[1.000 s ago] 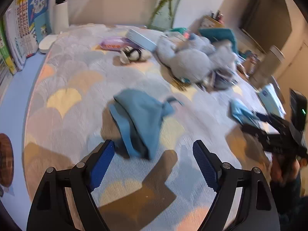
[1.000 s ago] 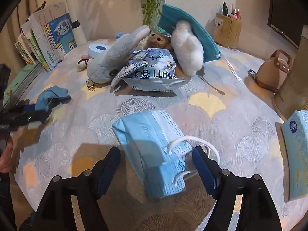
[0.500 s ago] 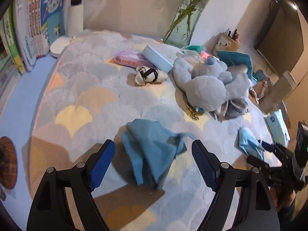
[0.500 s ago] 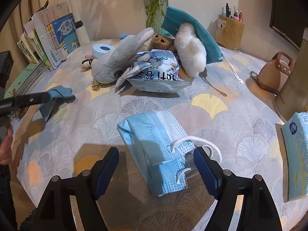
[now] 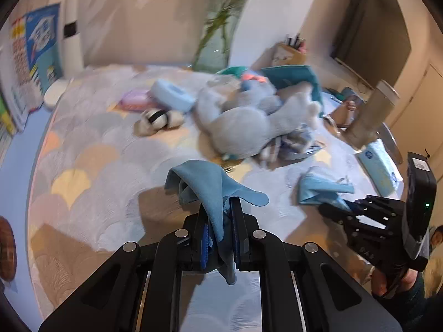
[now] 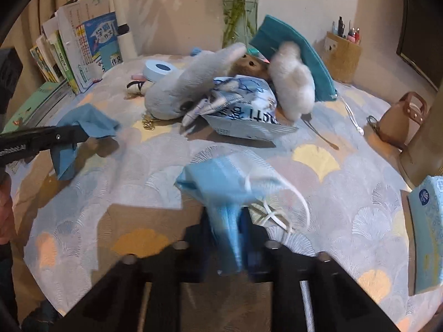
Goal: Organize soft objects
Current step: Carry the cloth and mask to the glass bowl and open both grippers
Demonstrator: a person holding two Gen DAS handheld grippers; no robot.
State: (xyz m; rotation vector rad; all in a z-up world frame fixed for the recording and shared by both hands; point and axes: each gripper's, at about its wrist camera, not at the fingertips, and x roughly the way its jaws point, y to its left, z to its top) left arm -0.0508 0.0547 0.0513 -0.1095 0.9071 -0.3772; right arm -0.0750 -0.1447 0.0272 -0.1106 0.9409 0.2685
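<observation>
My left gripper (image 5: 218, 218) is shut on a blue cloth (image 5: 205, 182) and holds it lifted off the patterned tablecloth (image 5: 91, 171). The cloth (image 6: 83, 121) also hangs from that gripper (image 6: 80, 135) at the left of the right wrist view. My right gripper (image 6: 235, 221) is shut on a light blue face mask (image 6: 227, 179), whose white ear loops (image 6: 277, 213) hang to the right. The mask (image 5: 321, 188) and right gripper (image 5: 340, 207) also show in the left wrist view. A grey plush dolphin (image 6: 191, 88), a white plush (image 6: 293, 85) and a brown plush (image 6: 249, 63) lie piled at the back.
A printed plastic bag (image 6: 243, 105), teal cloth (image 6: 299, 47), tape roll (image 6: 157, 69), glass vase (image 6: 241, 8), pen holder (image 6: 343, 52) and books (image 6: 80, 44) stand at the back. A brown purse (image 6: 401, 116) and tissue pack (image 6: 426, 229) are at the right.
Both grippers have closed: the left one on the blue cloth, the right one on the face mask. Both items are now bunched between the jaws and lifted.
</observation>
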